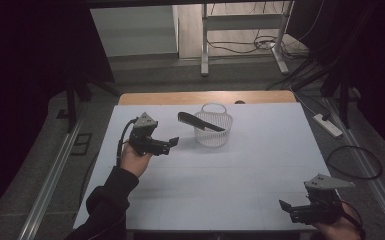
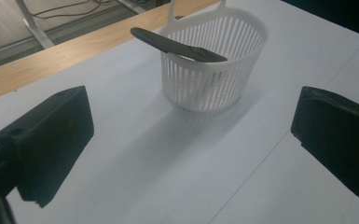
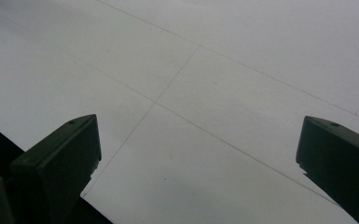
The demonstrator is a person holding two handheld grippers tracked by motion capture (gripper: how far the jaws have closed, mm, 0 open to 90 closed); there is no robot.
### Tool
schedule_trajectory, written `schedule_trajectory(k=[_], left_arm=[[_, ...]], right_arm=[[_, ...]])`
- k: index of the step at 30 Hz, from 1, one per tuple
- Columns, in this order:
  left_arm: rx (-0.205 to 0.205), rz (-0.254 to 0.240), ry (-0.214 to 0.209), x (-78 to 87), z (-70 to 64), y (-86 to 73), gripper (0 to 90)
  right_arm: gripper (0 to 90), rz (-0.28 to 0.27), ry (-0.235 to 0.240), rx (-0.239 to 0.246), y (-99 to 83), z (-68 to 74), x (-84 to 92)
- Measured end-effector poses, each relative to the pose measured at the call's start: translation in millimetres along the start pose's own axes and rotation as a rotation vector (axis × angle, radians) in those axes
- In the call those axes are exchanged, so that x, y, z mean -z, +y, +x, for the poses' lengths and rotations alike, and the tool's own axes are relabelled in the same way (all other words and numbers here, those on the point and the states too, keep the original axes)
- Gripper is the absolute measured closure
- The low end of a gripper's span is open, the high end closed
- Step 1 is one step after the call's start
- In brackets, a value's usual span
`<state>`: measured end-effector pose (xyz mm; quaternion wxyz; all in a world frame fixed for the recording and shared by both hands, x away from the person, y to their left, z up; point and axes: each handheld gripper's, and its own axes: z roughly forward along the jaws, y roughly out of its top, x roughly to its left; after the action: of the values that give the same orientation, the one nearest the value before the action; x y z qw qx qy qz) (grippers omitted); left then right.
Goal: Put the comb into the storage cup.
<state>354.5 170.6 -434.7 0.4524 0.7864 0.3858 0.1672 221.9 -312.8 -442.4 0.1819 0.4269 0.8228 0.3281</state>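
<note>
High view shows the left gripper (image 1: 172,142) held just off the near-left side of the white slatted basket (image 1: 213,131), its jaws spread wide and gripping nothing, pointing across toward the basket wall. A dark knife (image 1: 200,122) lies across the basket's rim, handle sticking out past the rim on the left side and the blade end resting over the opening, so it sits on top rather than down inside. In the left gripper view the basket (image 2: 213,70) stands ahead, a little beyond the two black jaws, and the knife (image 2: 177,45) bridges its top edge; there is bare white table (image 2: 135,154) between the jaws and the basket. The right gripper (image 1: 286,206) waits well away from the basket, near the table's near-right corner, also spread open with nothing in it; the right gripper view looks down on plain table surface (image 3: 214,93). To my eye the step in hand is the left gripper's approach to the knife. I'd judge the next move calls for lifting the gripper to rim height and lining the jaws across the protruding handle, closing there without nudging the light basket, which looks as though it could slide or tip easily.
</note>
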Motion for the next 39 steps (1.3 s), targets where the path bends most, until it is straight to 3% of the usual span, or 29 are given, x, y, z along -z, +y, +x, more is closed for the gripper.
schedule_trajectory(k=[39], left_arm=[[0.012, -0.028, -0.006, 31.0, -13.3, -16.0, 0.0]], right_arm=[[0.3, 0.001, 0.001, -0.002, 0.4, 0.3, 0.1]])
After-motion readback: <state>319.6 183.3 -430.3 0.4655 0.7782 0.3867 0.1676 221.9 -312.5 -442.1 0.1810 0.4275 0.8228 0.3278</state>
